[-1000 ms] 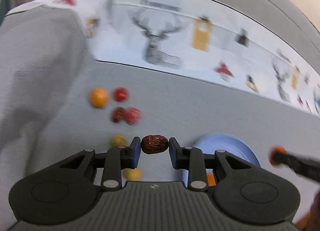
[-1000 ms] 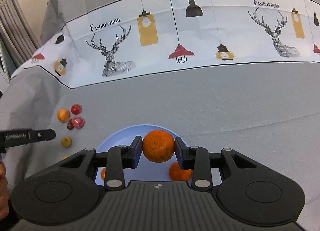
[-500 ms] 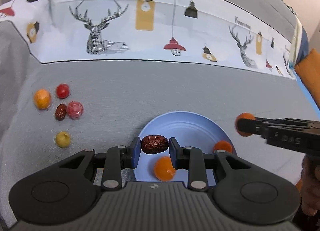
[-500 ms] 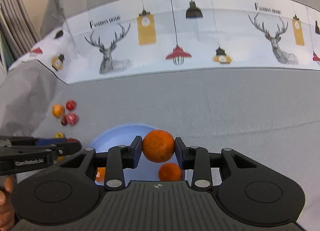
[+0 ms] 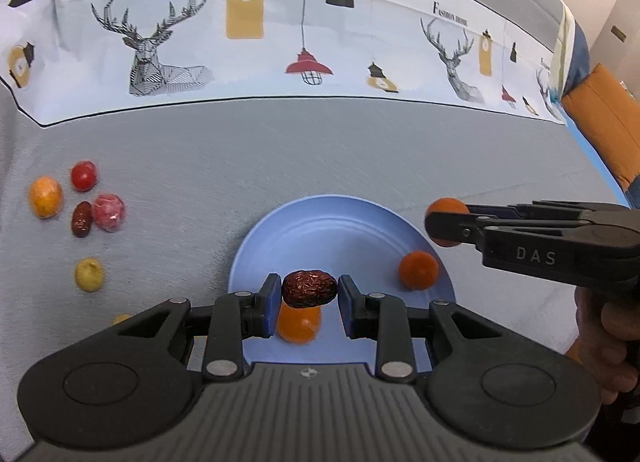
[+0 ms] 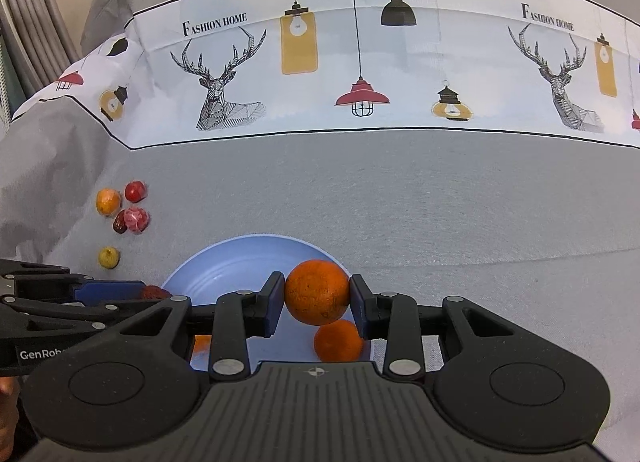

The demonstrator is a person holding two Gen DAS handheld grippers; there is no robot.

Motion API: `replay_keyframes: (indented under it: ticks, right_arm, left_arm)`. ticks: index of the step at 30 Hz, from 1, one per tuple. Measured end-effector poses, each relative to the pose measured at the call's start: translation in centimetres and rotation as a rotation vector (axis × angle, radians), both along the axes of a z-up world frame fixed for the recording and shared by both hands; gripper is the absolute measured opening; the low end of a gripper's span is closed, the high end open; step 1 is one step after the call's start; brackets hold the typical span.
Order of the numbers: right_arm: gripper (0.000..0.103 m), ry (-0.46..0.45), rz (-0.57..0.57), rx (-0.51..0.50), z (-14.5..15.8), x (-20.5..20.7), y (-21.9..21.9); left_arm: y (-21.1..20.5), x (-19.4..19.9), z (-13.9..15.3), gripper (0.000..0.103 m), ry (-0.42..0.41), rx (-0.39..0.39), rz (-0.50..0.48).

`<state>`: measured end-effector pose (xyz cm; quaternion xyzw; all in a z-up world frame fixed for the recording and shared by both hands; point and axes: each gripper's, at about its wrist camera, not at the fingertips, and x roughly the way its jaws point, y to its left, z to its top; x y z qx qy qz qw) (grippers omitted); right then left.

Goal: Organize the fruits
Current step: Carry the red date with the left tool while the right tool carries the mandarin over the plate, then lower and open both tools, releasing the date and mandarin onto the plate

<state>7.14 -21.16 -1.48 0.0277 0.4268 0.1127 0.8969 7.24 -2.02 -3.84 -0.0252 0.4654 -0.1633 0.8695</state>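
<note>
since a second ago the left gripper point(image 5: 308, 294) has swung over the blue plate point(image 5: 320, 222), its fingers pinching a wrinkled date point(image 5: 309, 288). right gripper point(image 6: 318, 300) holds steady above the plate's 3 o'clock edge, fingers clamped on an orange point(image 6: 317, 291). two oranges lie on the plate. loose fruits point(image 5: 80, 206) sit on the tabletop point(image 5: 320, 150) toward 9 o'clock.

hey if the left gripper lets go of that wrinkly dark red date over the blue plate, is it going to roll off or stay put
Probably stays. The date is oblong and wrinkled, so it should roll less readily than the round oranges already resting there. The blue plate looks slightly dished, which should help contain it. It seems small and light, held across its ends by the left gripper, so it may bounce a little.
</note>
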Motion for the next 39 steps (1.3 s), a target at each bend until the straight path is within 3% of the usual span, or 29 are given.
replay_keyframes:
  ticks: [16, 39]
  right_arm:
    - [0.037, -0.002, 0.025, -0.018, -0.2, -0.1, 0.4]
    - [0.037, 0.014, 0.062, -0.039, -0.6, 0.3, 1.0]
  left_arm:
    - [-2.4, -0.8, -0.9, 0.034, 0.033, 0.010, -0.142]
    - [-3.1, -0.7, -1.5, 0.034, 0.051, 0.023, -0.175]
